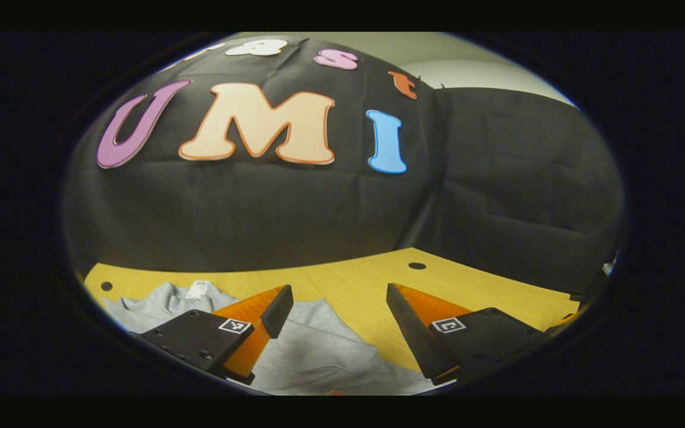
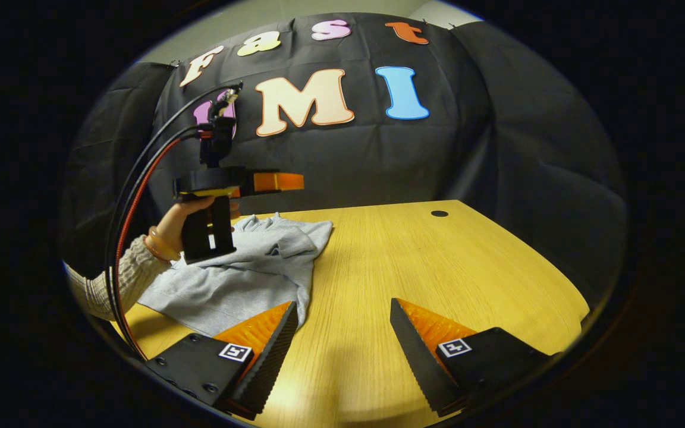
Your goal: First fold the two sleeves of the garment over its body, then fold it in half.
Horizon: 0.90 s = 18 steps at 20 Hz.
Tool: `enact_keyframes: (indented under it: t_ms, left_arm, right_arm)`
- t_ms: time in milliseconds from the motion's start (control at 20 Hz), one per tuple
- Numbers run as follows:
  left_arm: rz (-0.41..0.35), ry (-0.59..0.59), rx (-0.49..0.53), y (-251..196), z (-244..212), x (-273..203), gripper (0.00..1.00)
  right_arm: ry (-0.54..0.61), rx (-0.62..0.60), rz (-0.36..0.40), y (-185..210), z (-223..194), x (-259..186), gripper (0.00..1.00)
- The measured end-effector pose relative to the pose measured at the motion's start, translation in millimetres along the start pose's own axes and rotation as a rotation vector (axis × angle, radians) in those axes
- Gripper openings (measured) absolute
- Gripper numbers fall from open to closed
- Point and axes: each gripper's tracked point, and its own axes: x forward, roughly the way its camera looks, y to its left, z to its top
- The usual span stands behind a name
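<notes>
Little writing can be read here. A small white tag sits at the neck of the garment, too small and blurred to read. Each gripper finger block carries a small square black-and-white marker, a coded pattern rather than text.

The garment is a light grey, soft-looking sweatshirt lying on the yellow wood-grain table. In the right gripper view it lies on the table's left part, rumpled, with loose folds bunched near its far end and its near edge reaching down beside the right gripper's left finger. In the left gripper view the collar and tag lie at the lower left, and the grey cloth spreads under and between the left gripper's fingers.

Both grippers have their fingers spread wide apart and pinch nothing. The left gripper hangs above the cloth; whether its tips touch the fabric cannot be told. In the right gripper view, the left gripper appears farther off above the garment, held by a hand in a ribbed knit sleeve, with dark and red cables arcing from it. Small round holes mark the tabletop.
</notes>
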Motion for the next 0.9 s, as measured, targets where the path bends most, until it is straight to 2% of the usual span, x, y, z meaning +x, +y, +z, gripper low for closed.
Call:
enact_keyframes:
  t_ms: [150, 350, 500, 550, 900]
  left_arm:
    - [0.022, -0.049, 0.031, 22, 26, -43, 0.93]
    - [0.089, -0.074, 0.063, 68, 34, -117, 0.93]
    - [0.132, -0.015, 0.072, 98, 10, -169, 0.93]
    - [0.138, 0.01, 0.073, 106, 0, -187, 0.94]
    - [0.212, 0.172, 0.04, 150, -68, -285, 0.94]
  right_arm:
    - [0.009, -0.006, 0.036, 21, 0, 3, 0.97]
    - [0.031, -0.047, 0.094, 50, -9, 7, 0.98]
    - [0.073, -0.073, 0.14, 75, -21, 8, 0.95]
    - [0.084, -0.082, 0.148, 80, -23, 9, 0.98]
    - [0.16, -0.125, 0.187, 110, -44, 18, 0.98]
